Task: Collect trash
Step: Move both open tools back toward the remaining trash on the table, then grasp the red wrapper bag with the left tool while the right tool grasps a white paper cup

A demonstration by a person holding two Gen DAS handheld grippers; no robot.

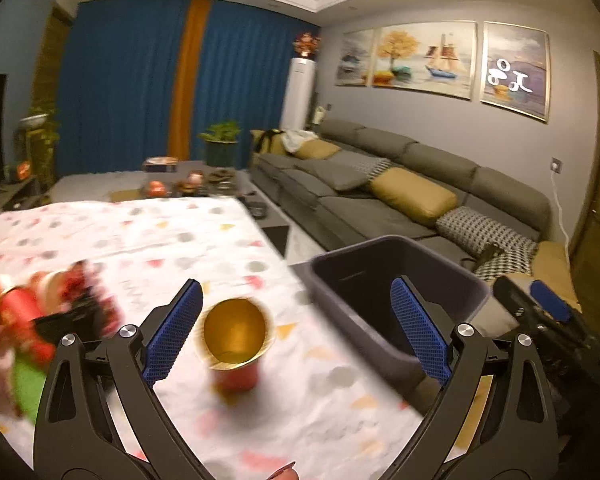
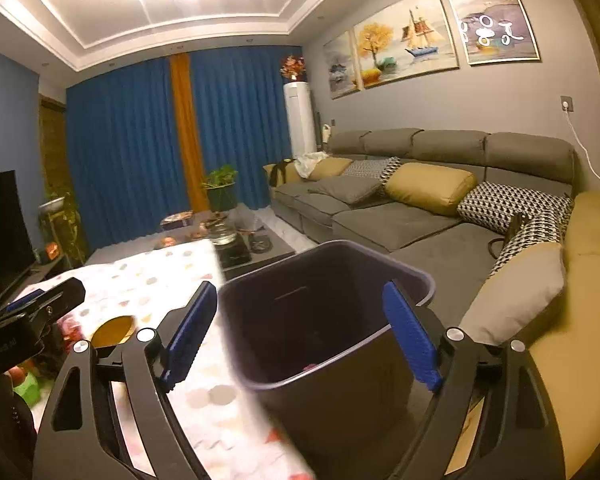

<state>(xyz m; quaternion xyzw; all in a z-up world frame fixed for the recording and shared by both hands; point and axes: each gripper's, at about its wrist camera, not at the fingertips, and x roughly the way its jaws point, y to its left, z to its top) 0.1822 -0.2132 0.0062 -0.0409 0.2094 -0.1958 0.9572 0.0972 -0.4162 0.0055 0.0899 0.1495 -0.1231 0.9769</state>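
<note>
Left gripper (image 1: 296, 332): jaws spread wide, empty, above the patterned tablecloth (image 1: 140, 232).
Right gripper (image 2: 300, 334): jaws spread, empty, facing the bin.
Cup (image 1: 236, 344): red with gold inside, upright, nearer the left finger.
Advice: centre the jaws on the cup before closing.
Bin (image 1: 380, 256): dark, beside the table; something small and pink inside.
Other litter (image 1: 32, 320): blurred wrappers at left.

The round paper cup (image 1: 236, 344) is red outside, gold inside. The counter cloth (image 1: 140, 232) is white with coloured spots. The plastic bin (image 2: 324, 320) is dark grey.
</note>
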